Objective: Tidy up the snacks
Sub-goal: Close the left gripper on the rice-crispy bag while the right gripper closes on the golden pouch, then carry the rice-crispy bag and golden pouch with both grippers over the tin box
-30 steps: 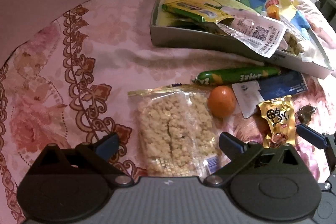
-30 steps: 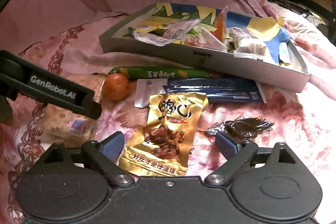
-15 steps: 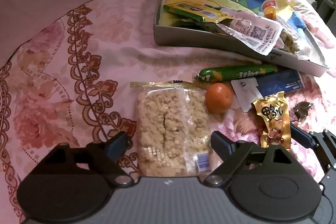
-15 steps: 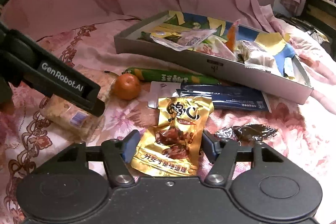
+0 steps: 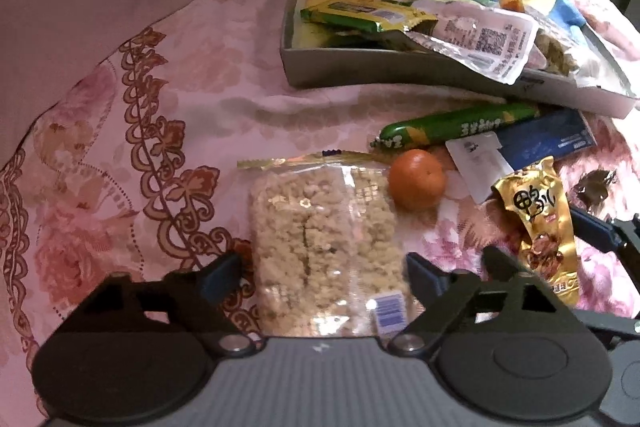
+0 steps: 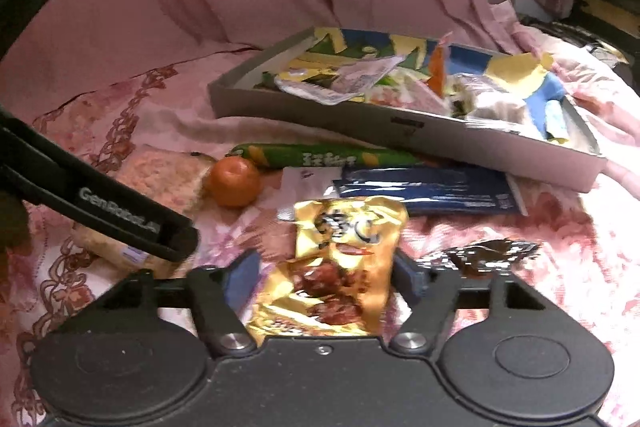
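Pink floral bedspread (image 5: 168,99): the soft work surface on which all the snacks lie. Grey tray (image 5: 360,77), at the far side: a shallow box with a printed lining, already holding several opened wrappers, and the likely collecting place for what is still loose in front of it.

Clear bag of crumbly cereal bars (image 5: 324,247): flat on the bedspread, lengthways between the fingers of the left gripper (image 5: 322,273). Its jaws have just been closing, yet a gap shows on both sides of the bag, so they stand apart and grip nothing.

Gold snack packet (image 6: 340,267): the right gripper (image 6: 326,279) is clamped on it, pads against both crumpled edges, jaws narrowed to the packet's width, presumably for carrying to the tray.

Green sausage stick (image 5: 460,127) and dark blue packet (image 5: 548,139): side by side just in front of the tray wall. Tangerine (image 5: 417,179): touching the cereal bag's corner. Small dark foil sweet (image 6: 488,257): beside the right gripper's finger.
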